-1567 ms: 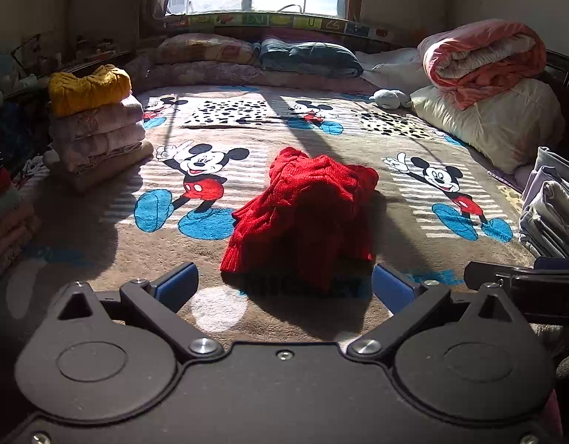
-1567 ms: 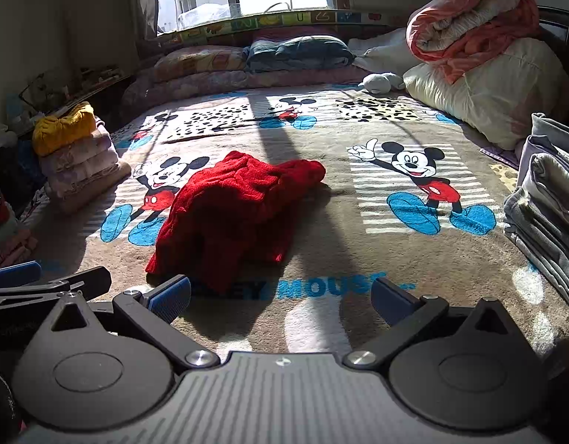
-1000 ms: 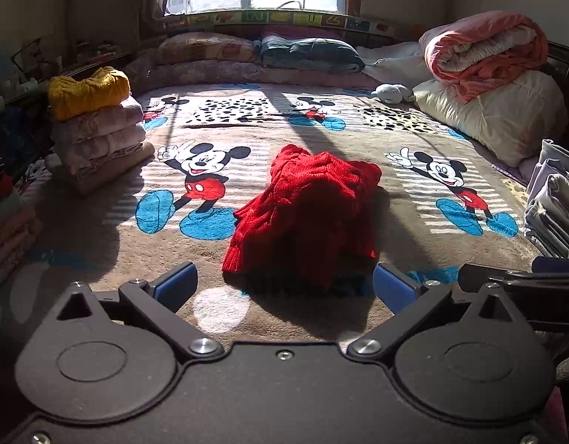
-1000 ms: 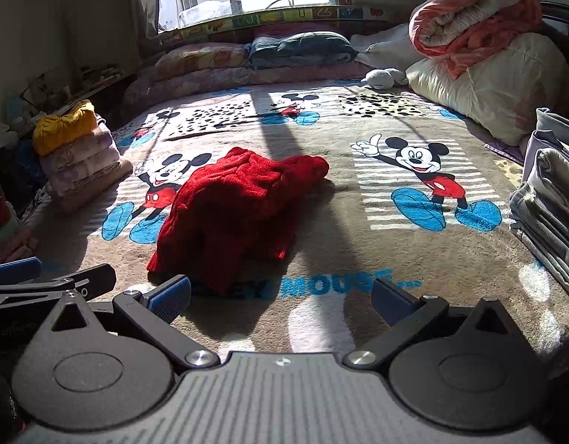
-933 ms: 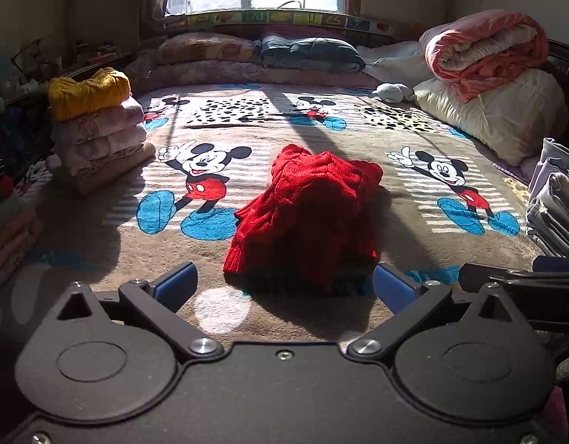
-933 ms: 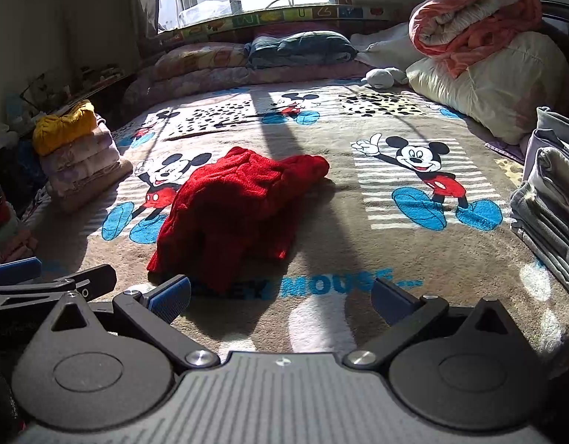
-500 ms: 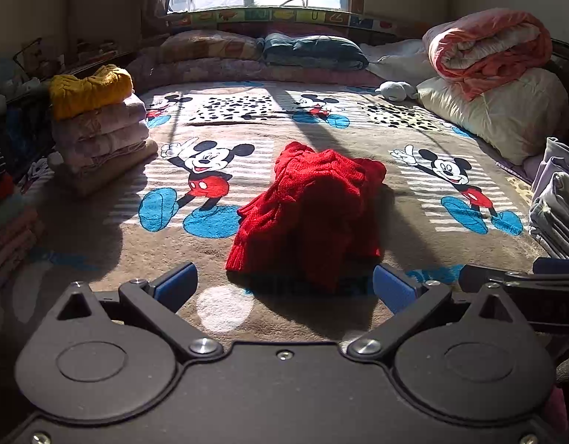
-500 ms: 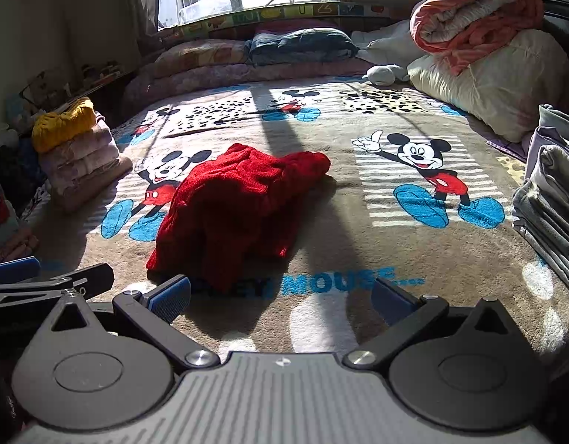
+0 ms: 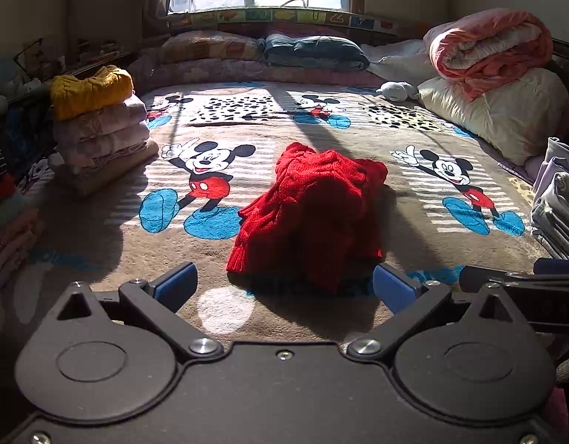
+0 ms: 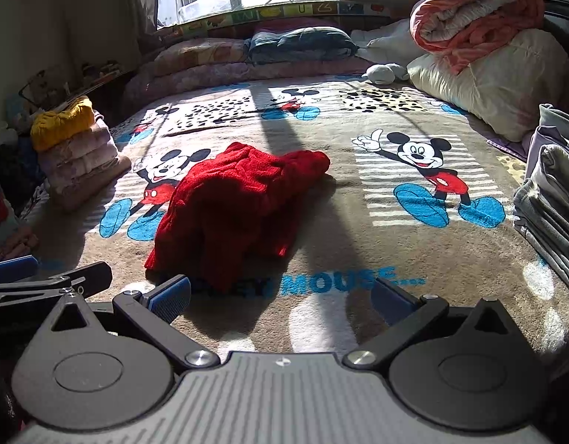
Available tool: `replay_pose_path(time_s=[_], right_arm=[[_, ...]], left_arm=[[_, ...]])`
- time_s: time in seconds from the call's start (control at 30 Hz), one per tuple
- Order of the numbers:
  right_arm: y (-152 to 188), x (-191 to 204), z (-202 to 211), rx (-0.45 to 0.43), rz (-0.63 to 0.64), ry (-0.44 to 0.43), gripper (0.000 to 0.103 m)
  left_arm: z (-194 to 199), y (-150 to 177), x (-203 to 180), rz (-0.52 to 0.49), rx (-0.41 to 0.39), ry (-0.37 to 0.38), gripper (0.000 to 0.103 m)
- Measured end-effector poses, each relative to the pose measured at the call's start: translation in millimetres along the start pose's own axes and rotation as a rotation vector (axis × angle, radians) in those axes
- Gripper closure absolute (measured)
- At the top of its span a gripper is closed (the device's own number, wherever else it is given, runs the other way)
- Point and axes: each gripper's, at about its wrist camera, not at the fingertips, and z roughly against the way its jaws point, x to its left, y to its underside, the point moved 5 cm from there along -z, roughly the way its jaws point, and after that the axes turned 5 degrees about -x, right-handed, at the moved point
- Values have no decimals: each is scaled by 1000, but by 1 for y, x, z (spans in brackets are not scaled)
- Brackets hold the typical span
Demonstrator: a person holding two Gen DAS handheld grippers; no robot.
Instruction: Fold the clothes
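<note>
A: In the middle of the bed [image 9: 99, 244], nearer its front edge than the window end, the red sweater [image 9: 314, 203] lies in a crumpled heap on the cartoon-mouse blanket [image 10: 413, 259]. It's bunched, not spread.

B: And the tools?

A: Both released. The left tool [image 9: 282, 288] hangs with its jaws wide and nothing between them, low over the front edge, the heap straight ahead. The right tool [image 10: 280, 299] is the same, jaws apart and empty, with the heap ahead and to its left.

B: So the step, as I judge it, is the first grab, to open the sweater out flat.

A: Agreed. I'd go for the ribbed hem [image 9: 243, 255] at the near left of the heap with the left tool, and find a matching edge on the right side for the other. Pinch one layer only; thick knit tends to drag its neighbours along.

B: Where do you lay it?

A: On the bare blanket in front, away from the folded stack [image 9: 99, 137] topped with a yellow knit by the left edge and the grey pile [image 10: 554, 192] at the right edge.
</note>
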Motion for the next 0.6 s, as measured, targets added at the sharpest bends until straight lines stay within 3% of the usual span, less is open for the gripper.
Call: replay_pose_path(time_s=[0.6], right_arm=[[-2, 0, -6, 9, 1, 0, 0]], left_arm=[[-7, 0, -1, -3, 5, 1, 1]])
